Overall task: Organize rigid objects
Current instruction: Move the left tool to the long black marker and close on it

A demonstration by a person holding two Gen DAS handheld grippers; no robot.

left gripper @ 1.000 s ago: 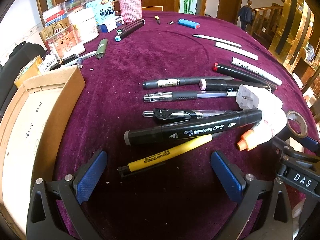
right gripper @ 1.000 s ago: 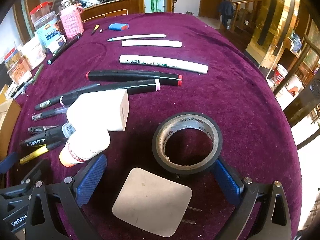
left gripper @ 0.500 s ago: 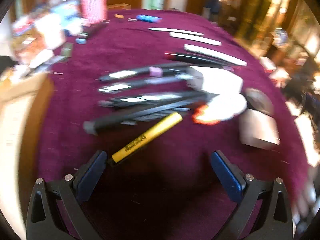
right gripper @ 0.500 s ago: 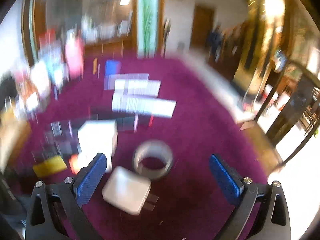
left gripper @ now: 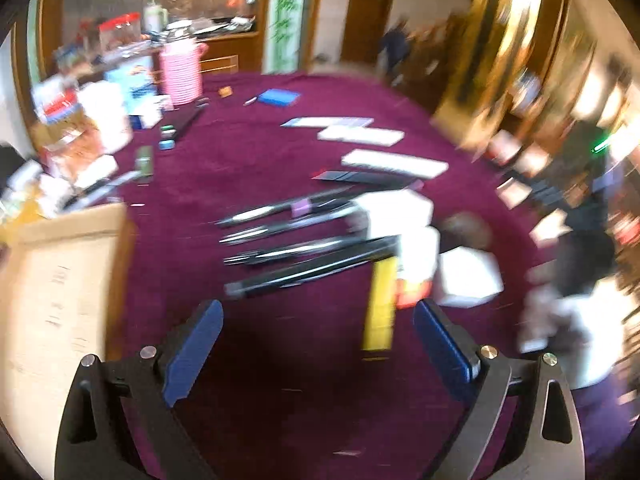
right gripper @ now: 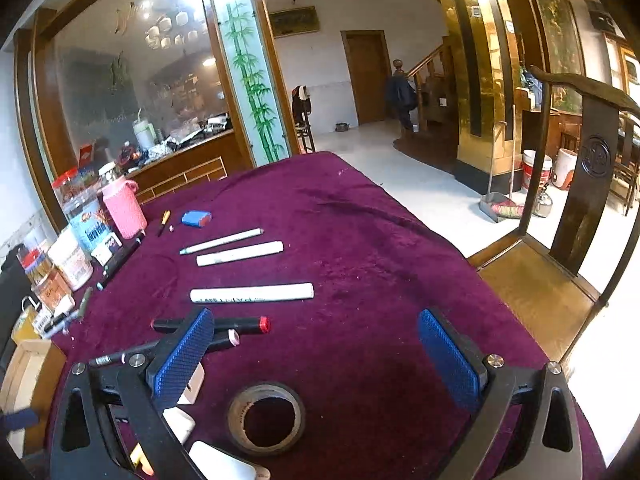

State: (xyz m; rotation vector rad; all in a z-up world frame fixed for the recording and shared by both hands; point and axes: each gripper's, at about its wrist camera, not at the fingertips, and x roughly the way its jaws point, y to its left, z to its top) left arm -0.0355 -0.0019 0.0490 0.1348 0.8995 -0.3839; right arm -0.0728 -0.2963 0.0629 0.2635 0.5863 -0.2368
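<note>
No lettering reads clearly; the long white marker (right gripper: 252, 293) bears dark print, perhaps letters, too small to decipher.

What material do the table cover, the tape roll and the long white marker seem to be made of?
Table cover: likely velvet or plush fabric; matte purple with brushed streaks in the pile.
Tape roll: probably dark vinyl tape on a paler core, maybe cardboard.
Long white marker: apparently smooth plastic, with printing along the barrel.
</note>
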